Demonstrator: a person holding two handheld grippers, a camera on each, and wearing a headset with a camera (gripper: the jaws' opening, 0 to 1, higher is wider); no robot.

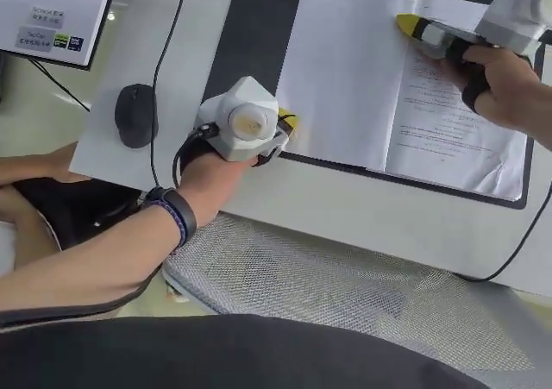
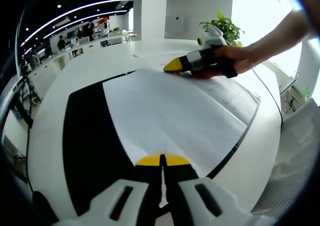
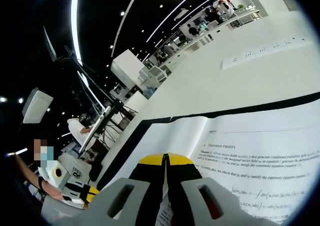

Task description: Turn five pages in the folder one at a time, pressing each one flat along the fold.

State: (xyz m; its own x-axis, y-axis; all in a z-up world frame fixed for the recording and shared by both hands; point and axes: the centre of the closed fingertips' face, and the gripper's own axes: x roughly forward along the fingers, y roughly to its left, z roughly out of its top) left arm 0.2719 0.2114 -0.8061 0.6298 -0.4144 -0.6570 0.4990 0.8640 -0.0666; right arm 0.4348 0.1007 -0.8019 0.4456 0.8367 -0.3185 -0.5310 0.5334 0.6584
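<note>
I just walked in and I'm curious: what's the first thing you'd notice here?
The open folder on the white desk, with a blank page beside a printed page. The right claw, yellow-tipped, rests by the fold up top; the left claw sits shut at the blank page's near corner.

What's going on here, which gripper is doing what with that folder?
A person at a white desk works on an open folder with two handheld grippers. The right gripper, jaws shut, has its tips on the printed page near the top of the fold, apparently pressing it flat. The left gripper, jaws also shut, sits at the outer lower edge of the blank left page.
</note>
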